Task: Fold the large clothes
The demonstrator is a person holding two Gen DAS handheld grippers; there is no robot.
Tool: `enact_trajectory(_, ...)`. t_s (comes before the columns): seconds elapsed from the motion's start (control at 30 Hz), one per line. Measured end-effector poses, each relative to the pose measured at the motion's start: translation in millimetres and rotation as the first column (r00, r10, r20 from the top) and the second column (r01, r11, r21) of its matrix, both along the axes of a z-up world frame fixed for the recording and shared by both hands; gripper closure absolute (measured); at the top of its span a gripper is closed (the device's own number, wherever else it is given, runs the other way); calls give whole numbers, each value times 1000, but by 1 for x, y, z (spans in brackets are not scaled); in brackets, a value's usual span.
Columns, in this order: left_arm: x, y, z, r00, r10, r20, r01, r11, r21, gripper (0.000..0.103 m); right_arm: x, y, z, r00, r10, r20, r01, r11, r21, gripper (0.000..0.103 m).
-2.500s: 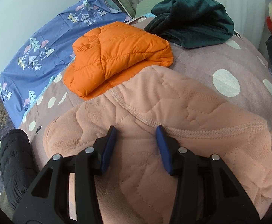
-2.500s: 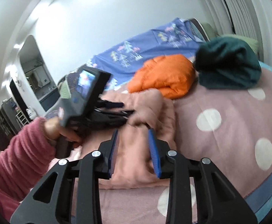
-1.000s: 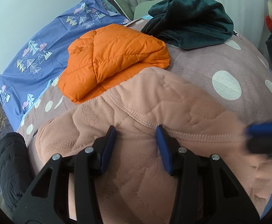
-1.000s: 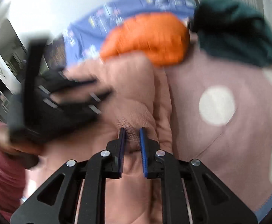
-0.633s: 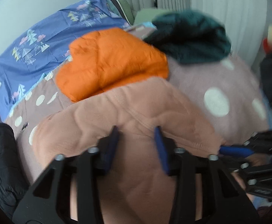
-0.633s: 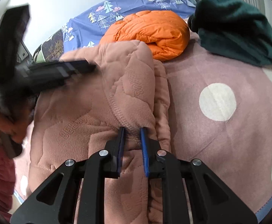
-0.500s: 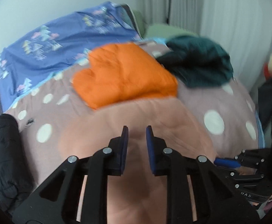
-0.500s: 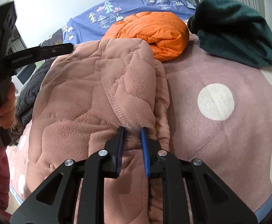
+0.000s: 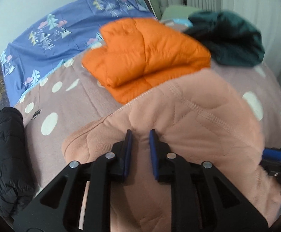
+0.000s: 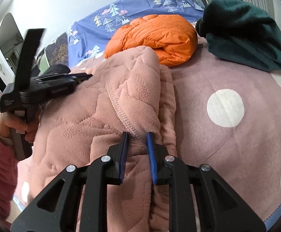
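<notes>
Pink quilted fleece garment (image 10: 101,116), soft, embossed lettering, ridged stitched seam, lies bunched on the mauve bedspread with cream dots (image 10: 227,104). Long axis runs away from the right gripper (image 10: 137,138), its folded end toward the puffy orange down jacket (image 10: 155,36) beyond the fingers.

Right gripper: narrow, has just been opening slightly, seam fabric pinched between the blue pads.

Left gripper (image 9: 140,136): has just closed narrow on a fold of the same garment. Dark green plush garment (image 10: 244,32) far right of the fingers.
</notes>
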State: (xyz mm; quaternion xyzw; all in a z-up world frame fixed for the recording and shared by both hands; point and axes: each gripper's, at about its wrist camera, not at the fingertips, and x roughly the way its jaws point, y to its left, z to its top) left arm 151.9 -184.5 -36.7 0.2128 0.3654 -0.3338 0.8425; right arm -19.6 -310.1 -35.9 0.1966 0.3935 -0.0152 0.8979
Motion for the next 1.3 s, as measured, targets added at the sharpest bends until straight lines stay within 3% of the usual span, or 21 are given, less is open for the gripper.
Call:
enact_trajectory(0.07, -4, 13, 16, 1000, 9, -14, -10, 997, -75, 78, -4, -5, 3, 1000, -8, -2, 8, 1000, 16, 72)
enact_trajectory(0.1, -10, 22, 27, 1000, 8, -21, -11, 993, -116, 62, -5, -7, 4, 999, -35, -17, 35, 999, -4, 38)
enact_trajectory(0.13, -15, 28, 34, 1000, 5, -20, -8, 990, -138, 51, -7, -11, 3, 997, -66, -29, 65, 998, -21, 22)
enact_trajectory(0.17, -21, 35, 41, 1000, 1, -8, -3, 987, -160, 34, -8, -16, 1, 997, -68, -24, 68, 998, 2, 22)
enact_trajectory(0.23, -37, 49, 50, 1000, -15, 25, 20, 982, -188, 32, -11, -26, -7, 997, -66, -28, 69, 991, 114, 22)
enact_trajectory(0.3, -44, 57, 47, 1000, -25, 9, 26, 981, -191, 24, -13, -34, -14, 997, -68, -27, 73, 973, 218, 22)
enact_trajectory(0.43, -50, 70, 26, 1000, -5, -24, 1, 987, -159, 20, -11, -36, -19, 997, -61, -47, 71, 961, 266, 14)
enact_trajectory(0.57, -47, 94, 27, 994, 40, -98, -64, 962, -264, 15, -13, -36, -23, 997, -41, -67, 60, 945, 321, 11)
enact_trajectory(0.73, -29, 111, 14, 975, 71, -209, -136, 939, -315, 7, -18, -39, -41, 995, 9, -96, 37, 881, 472, 10)
enact_trajectory(0.8, -20, 119, 6, 955, 95, -282, -194, 919, -345, 4, -16, -38, -46, 995, 14, -97, 35, 872, 488, 9)
enact_trajectory(0.87, -12, 127, -5, 915, 75, -396, -241, 889, -390, 4, -14, -39, -49, 995, 15, -97, 36, 864, 503, 8)
enact_trajectory(1.0, -5, 137, -26, 837, 22, -547, -307, 846, -435, 2, -7, -36, -48, 995, 29, -95, 22, 867, 498, 7)
enact_trajectory(1.1, -3, 138, -36, 803, -14, -595, -318, 835, -449, 2, 1, -35, -49, 995, 41, -91, 10, 864, 504, 7)
enact_trajectory(1.3, 18, 117, -48, 757, -71, -650, -296, 849, -437, 2, 21, -31, -49, 995, 47, -87, 4, 860, 511, 5)
